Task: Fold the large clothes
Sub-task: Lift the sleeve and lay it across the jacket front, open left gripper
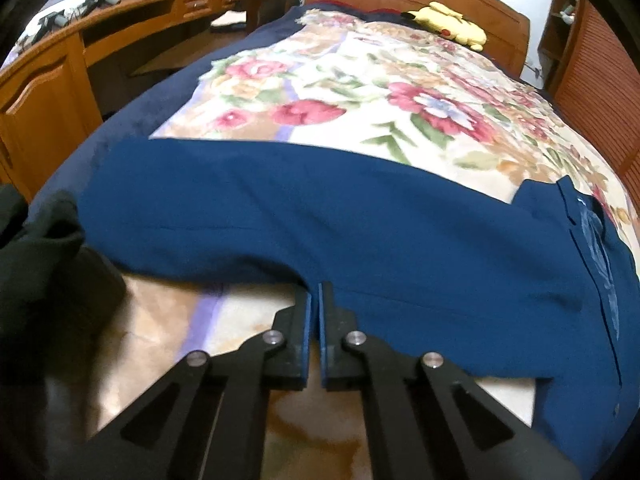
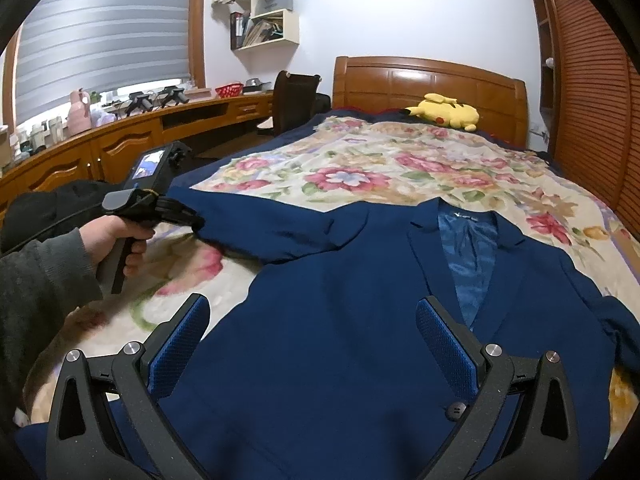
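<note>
A navy blue suit jacket (image 2: 352,320) lies face up on the floral bedspread (image 2: 400,168), collar toward the headboard, blue lining showing. Its left sleeve (image 2: 256,224) stretches out to the left. My left gripper (image 1: 316,292) is shut on the lower edge of that sleeve (image 1: 280,216); in the right wrist view the left gripper (image 2: 196,220) shows at the sleeve's end, held by a hand. My right gripper (image 2: 312,320) is open and empty, hovering over the jacket's front near a dark button (image 2: 455,411).
A yellow plush toy (image 2: 444,112) lies by the wooden headboard (image 2: 428,80). A long wooden desk (image 2: 120,140) with a chair (image 2: 296,100) runs along the left. A slatted wooden wardrobe (image 2: 588,80) stands on the right. A dark cloth (image 1: 28,248) lies at the left.
</note>
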A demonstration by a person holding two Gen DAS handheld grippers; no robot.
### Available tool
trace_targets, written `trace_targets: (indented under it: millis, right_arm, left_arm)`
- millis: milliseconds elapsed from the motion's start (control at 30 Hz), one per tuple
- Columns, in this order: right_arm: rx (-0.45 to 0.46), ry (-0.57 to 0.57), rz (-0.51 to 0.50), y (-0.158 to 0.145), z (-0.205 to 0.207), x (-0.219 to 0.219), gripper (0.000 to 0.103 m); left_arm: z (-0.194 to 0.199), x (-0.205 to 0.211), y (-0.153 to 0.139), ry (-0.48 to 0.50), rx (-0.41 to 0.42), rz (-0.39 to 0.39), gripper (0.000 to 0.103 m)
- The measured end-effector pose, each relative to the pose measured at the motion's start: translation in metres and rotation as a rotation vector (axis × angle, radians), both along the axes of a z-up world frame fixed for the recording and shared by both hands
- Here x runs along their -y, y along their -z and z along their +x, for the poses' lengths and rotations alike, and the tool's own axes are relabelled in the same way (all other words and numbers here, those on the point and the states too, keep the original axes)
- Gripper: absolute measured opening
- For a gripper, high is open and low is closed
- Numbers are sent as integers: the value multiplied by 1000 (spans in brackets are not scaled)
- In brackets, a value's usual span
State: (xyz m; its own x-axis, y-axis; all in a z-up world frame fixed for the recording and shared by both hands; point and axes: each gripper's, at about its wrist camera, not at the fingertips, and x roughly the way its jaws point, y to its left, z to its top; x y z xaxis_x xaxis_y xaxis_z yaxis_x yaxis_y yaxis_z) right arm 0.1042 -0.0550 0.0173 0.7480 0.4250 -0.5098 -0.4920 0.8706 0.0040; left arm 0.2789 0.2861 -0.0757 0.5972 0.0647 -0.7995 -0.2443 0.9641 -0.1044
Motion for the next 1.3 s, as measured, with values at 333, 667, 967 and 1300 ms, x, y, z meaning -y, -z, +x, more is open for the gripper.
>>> trace_targets:
  millis: [333,667,967,1300]
  right_arm:
    - [49,30,16,-18,-2,25,103]
    - [104,103,45,-42,-9,74,103]
    - [126,132,63,-55,-17,100,103]
    - [128,141,75,-58,-20,107,103]
  left_arm:
    - [-36,57,-61,116,124,104,0]
    - [-84,155,-120,307,227,119,0]
    - [-128,217,-138,394,275,133,0]
    - [-187,233,-136,463,313,165,38]
